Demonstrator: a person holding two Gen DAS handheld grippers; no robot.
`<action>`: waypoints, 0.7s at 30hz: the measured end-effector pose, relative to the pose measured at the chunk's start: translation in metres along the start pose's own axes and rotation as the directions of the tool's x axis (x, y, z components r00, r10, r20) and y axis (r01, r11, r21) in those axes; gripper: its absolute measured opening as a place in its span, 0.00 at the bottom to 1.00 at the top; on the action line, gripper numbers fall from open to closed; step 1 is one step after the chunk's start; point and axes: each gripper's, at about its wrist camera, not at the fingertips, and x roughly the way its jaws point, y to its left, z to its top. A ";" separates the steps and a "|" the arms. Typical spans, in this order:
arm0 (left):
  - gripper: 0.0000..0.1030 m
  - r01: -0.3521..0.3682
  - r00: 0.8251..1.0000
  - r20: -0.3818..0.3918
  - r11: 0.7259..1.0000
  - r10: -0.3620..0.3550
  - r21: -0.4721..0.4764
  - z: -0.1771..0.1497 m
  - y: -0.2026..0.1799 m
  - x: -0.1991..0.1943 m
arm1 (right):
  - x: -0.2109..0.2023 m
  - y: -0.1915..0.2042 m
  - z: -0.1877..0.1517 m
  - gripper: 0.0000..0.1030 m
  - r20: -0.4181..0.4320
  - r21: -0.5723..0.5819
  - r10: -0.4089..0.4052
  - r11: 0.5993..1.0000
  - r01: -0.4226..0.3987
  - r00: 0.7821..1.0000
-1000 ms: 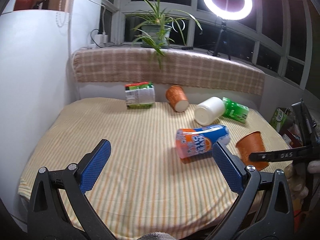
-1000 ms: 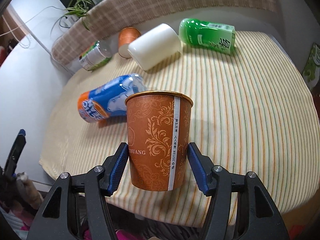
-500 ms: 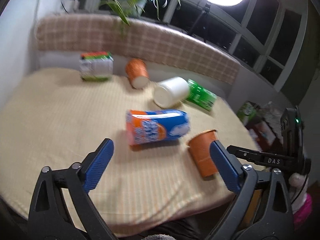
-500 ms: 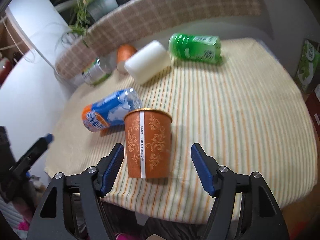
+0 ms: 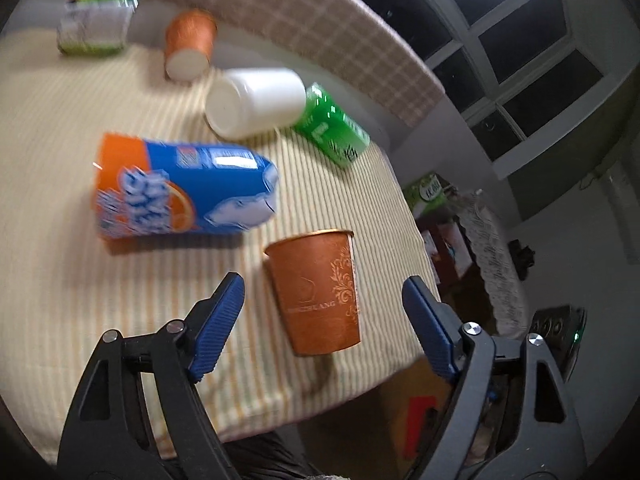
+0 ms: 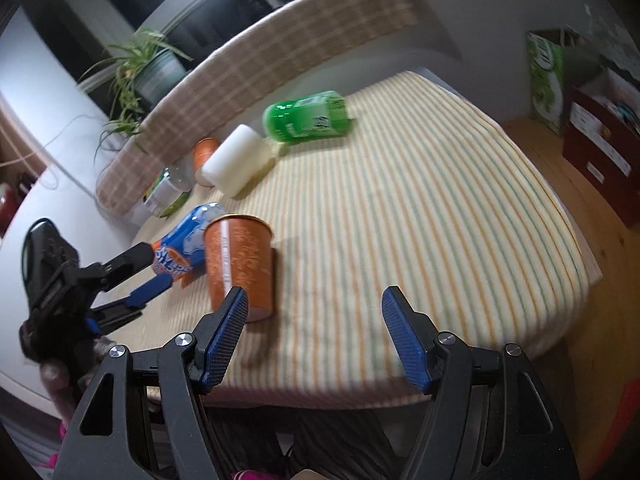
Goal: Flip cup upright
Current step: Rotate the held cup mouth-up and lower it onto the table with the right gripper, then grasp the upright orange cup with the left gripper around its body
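An orange paper cup (image 5: 320,288) stands upright, mouth up, near the front edge of the striped table (image 5: 60,152); it also shows in the right wrist view (image 6: 240,264). My left gripper (image 5: 324,320) is open, its jaws either side of the cup and short of it, not touching. My right gripper (image 6: 316,336) is open and empty, drawn back to the right of the cup. The left gripper also shows in the right wrist view (image 6: 140,276), left of the cup.
A blue and orange can (image 5: 180,192) lies beside the cup. Further back lie a white cup (image 5: 252,100), a green bottle (image 5: 332,128), a second orange cup (image 5: 188,44) and a green-labelled jar (image 5: 96,24). The table edge is just below the cup.
My right gripper opened, let go of the orange cup and backed away to the right. My left gripper swung right and closer, so the cup now sits between its open jaws.
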 end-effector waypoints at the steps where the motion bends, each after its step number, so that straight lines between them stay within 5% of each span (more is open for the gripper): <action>1: 0.80 0.006 1.000 -0.015 1.000 -0.006 -0.017 0.001 0.001 0.006 | -0.001 -0.003 -0.001 0.67 0.001 0.009 -0.004 1.000 0.004 1.000; 19: 0.76 0.004 0.995 -0.103 0.995 -0.014 -0.100 0.014 0.015 0.063 | -0.008 -0.031 -0.004 0.67 0.007 0.065 -0.022 0.998 0.021 1.000; 21: 0.68 0.006 0.994 -0.111 0.995 -0.017 -0.103 0.015 0.015 0.068 | -0.008 -0.032 -0.004 0.67 0.006 0.068 -0.023 0.997 0.023 1.000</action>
